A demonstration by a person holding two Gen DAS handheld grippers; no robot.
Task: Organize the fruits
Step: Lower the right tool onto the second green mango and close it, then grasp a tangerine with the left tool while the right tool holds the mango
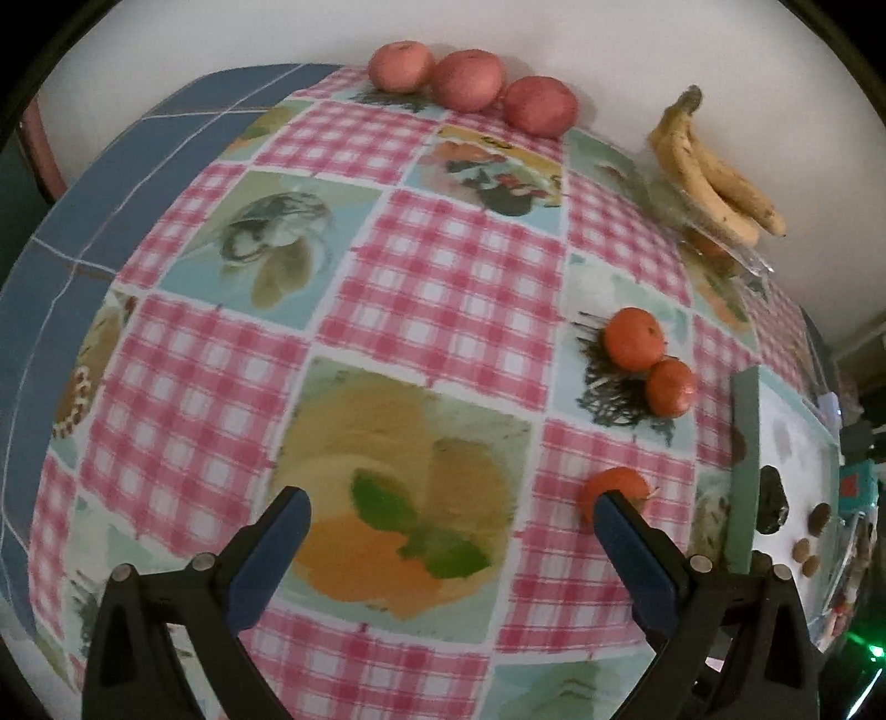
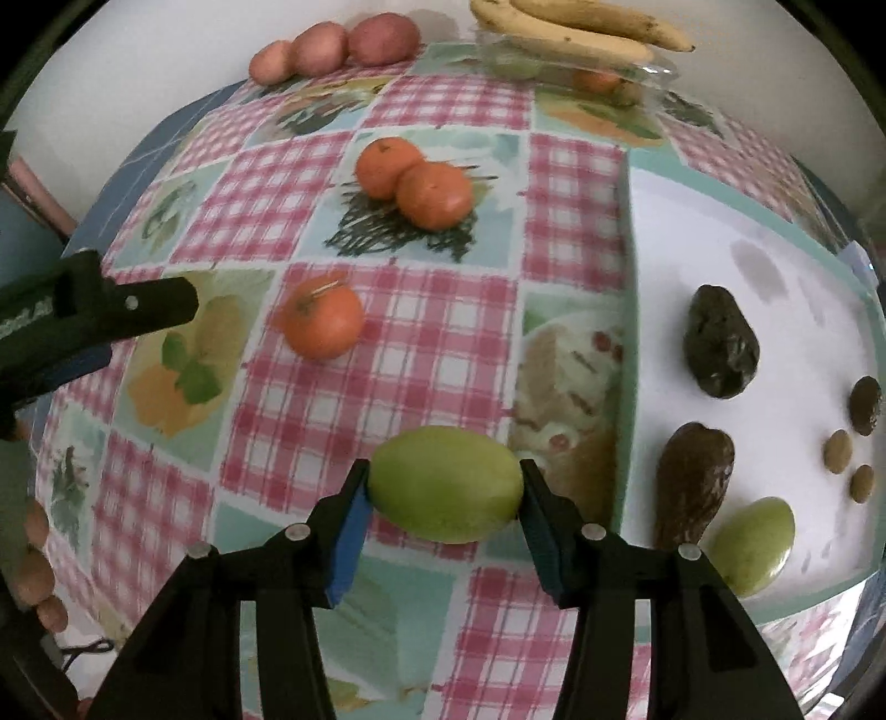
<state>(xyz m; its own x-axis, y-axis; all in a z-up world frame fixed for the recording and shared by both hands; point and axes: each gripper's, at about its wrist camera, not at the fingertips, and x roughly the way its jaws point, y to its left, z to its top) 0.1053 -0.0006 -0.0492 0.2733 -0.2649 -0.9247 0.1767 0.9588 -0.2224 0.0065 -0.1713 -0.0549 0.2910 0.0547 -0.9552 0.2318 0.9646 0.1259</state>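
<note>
My right hand-held gripper is clenched on a green fruit, both pads pressed against its ends, just left of the white tray. My left hand-held gripper stands released, jaws wide apart over the worktop, with nothing between them; a lone tangerine sits just behind its right finger.

All places below are given relative to the tray, seen from the right wrist.
- On the tray: two dark avocados, a second green fruit at its near edge, and several small brown fruits toward its right side.
- Left of the tray: a pair of tangerines touching each other, with the lone tangerine nearer to me.
- Beyond the tray, by the wall: bananas on a clear box.
- Far left of the tray, by the wall: three red apples in a row.
</note>
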